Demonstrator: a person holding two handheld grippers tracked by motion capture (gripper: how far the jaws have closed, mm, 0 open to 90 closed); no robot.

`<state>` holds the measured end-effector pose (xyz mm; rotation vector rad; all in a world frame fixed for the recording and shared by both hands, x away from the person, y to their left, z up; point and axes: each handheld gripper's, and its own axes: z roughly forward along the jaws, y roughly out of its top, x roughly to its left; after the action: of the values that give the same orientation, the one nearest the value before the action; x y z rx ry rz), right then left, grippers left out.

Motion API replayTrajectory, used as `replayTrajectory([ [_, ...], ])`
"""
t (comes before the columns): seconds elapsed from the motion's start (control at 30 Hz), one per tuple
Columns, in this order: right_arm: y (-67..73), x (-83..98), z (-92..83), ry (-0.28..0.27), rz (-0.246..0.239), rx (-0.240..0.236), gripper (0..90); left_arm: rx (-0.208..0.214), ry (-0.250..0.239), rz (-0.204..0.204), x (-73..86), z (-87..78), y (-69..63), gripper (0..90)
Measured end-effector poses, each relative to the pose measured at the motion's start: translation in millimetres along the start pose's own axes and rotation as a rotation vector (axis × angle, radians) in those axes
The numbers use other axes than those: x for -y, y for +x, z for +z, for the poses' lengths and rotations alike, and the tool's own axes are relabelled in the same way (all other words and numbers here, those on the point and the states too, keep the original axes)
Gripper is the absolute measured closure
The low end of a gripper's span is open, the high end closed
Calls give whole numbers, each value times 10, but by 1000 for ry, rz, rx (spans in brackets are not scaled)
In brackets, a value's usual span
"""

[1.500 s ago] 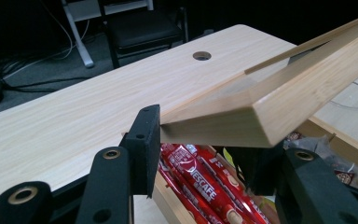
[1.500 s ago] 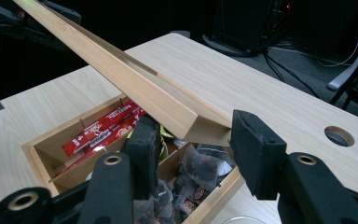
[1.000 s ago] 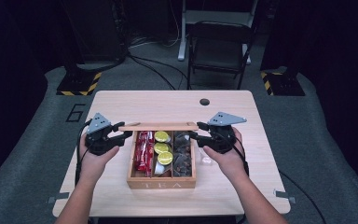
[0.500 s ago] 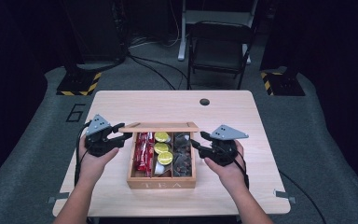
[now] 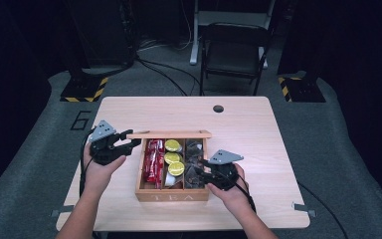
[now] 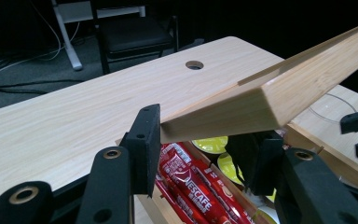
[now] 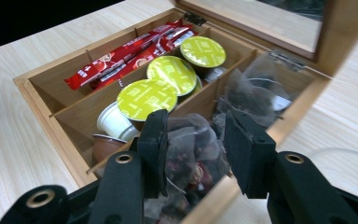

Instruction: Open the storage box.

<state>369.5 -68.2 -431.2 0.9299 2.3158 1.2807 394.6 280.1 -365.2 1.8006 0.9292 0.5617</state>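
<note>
Wood table (image 5: 258, 134): pale top with a round hole (image 5: 218, 108) near its far edge; I take the tea box as my landmark.
Tea box (image 5: 171, 196): wooden, marked TEA on its near wall, sitting at the middle of the table, three lengthwise compartments.
Lid (image 6: 270, 100): raised at the box's far side, hinged there, tilted up over the contents.
Left gripper (image 5: 124, 145): at the box's far left corner; I see its jaws set on either side of the lid's edge, the left pad touching the wood, so it has hold of the lid.
Right gripper (image 7: 193, 140): over the box's near right compartment; jaws partly apart around a clear tea bag (image 7: 191, 154), whether they pinch it I cannot tell.
Red sachets (image 7: 130, 51): left compartment of the box.
Green-topped capsules (image 7: 172, 72): middle compartment, three in a row.
</note>
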Motion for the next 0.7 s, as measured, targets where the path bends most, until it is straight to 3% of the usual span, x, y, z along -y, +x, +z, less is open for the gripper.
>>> replayTrajectory([
  [0.27,51,69,149,6,-15,-43,600,0,4,4,5,-2,-4,546],
  [0.3,67,87,158,8,0,-47,603,-2,3,5,8,-2,-6,546],
  [0.47,105,157,233,18,-26,-76,626,-3,5,4,11,-2,-6,545],
  [0.7,167,192,335,80,-66,-62,563,0,5,6,14,-4,-3,545],
])
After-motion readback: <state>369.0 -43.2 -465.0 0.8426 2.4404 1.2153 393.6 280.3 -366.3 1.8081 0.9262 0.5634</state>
